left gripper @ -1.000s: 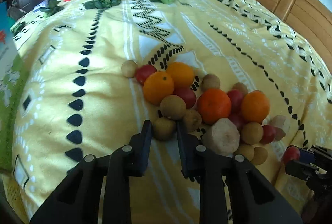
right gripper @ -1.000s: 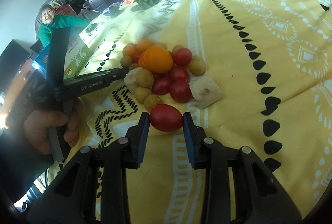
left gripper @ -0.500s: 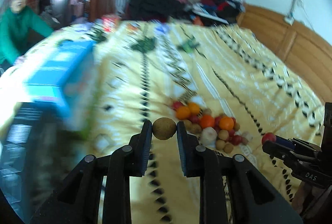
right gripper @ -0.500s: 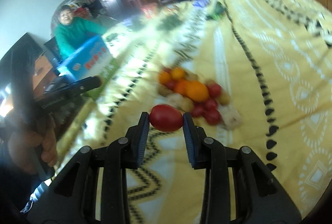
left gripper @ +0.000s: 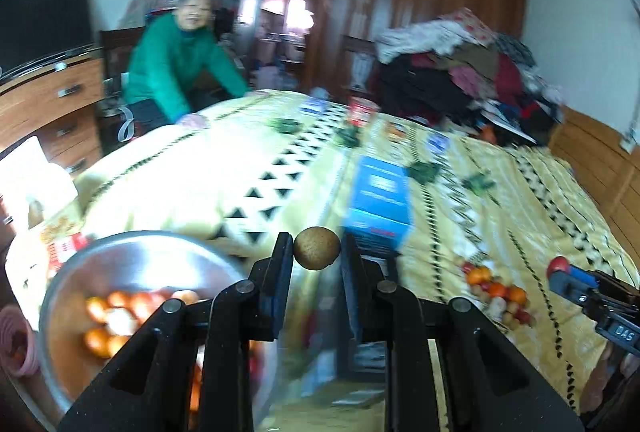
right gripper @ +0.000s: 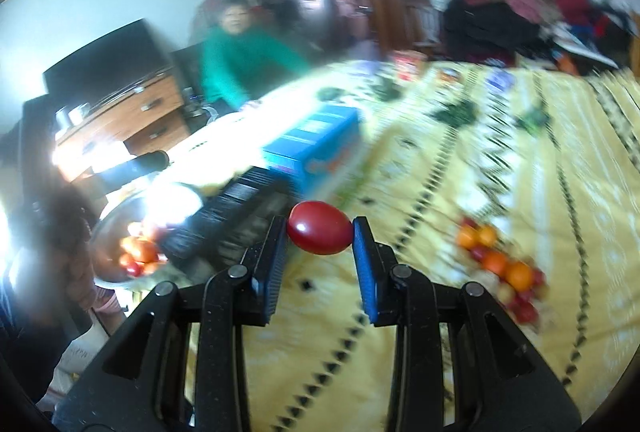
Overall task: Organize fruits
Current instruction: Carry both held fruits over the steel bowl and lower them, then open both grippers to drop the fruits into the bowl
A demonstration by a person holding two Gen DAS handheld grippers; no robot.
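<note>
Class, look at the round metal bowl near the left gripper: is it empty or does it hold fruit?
It holds fruit: the round metal bowl contains blurred orange and pale fruits.

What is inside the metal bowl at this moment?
The metal bowl holds blurred orange and pale round fruits; red ones show in the right wrist view. The left tongs cover its right part.

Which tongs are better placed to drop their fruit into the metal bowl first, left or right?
Probably left. The left tongs hold the brown fruit right beside the metal bowl. In the right view, the right tongs with the red tomato seem farther from it.
</note>
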